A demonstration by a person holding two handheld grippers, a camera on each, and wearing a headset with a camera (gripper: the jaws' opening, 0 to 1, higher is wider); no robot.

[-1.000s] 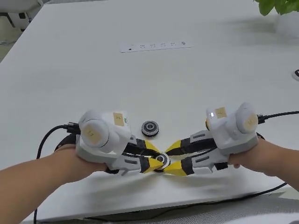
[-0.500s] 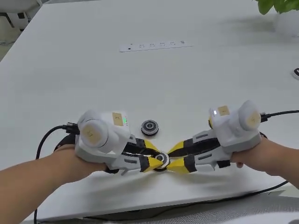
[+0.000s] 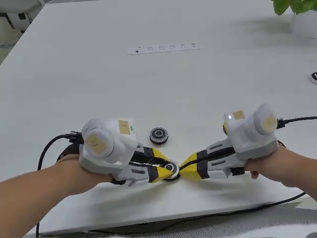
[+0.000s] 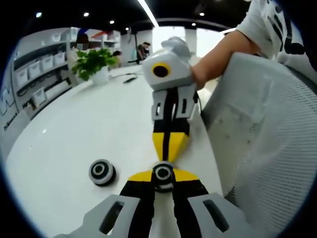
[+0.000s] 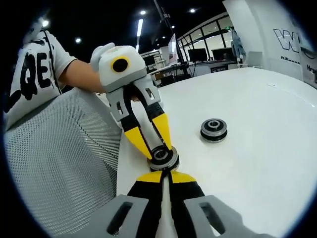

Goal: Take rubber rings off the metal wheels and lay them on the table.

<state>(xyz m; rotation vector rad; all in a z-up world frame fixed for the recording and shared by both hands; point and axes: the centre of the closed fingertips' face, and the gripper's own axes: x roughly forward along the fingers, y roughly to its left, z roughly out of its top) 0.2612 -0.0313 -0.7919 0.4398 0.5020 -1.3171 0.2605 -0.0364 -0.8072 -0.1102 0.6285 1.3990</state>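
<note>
Right now my left gripper [image 4: 162, 179] pinches a wheel [image 4: 162, 173] by its sides, the yellow tips spread just wide enough to clamp it, low over the near edge of the table [image 3: 208, 89]. My right gripper [image 5: 166, 174] meets it from the opposite side with its jaws pressed together, the tips touching the wheel's rim. Whether they nip the dark ring [image 5: 176, 157] there I cannot tell, since the tips cover that spot.

A second wheel [image 3: 159, 134] lies flat on the table just beyond my left gripper, apart from both grippers. From the left gripper it sits to the left of the jaws. From the right gripper it sits ahead and to the right.

The head view adds a white power strip [image 3: 162, 48] well ahead of both grippers, and cables [image 3: 49, 145] trailing from the back of each. The left gripper view adds a plant [image 4: 91, 59] in a white pot, far past the right gripper on the table, and a mesh chair [image 4: 267, 139] close on the right. The right gripper view gives the clearest look at the held wheel's face, a bright metal hub inside a dark band.

On writing: my shirt [image 5: 25, 74] carries large black letters, of which "QE" can be read before the cloth folds away. A wall sign [image 5: 286, 37] far off to the right begins with a big "W". Small stickers on top of each gripper in the head view are too small to read.
</note>
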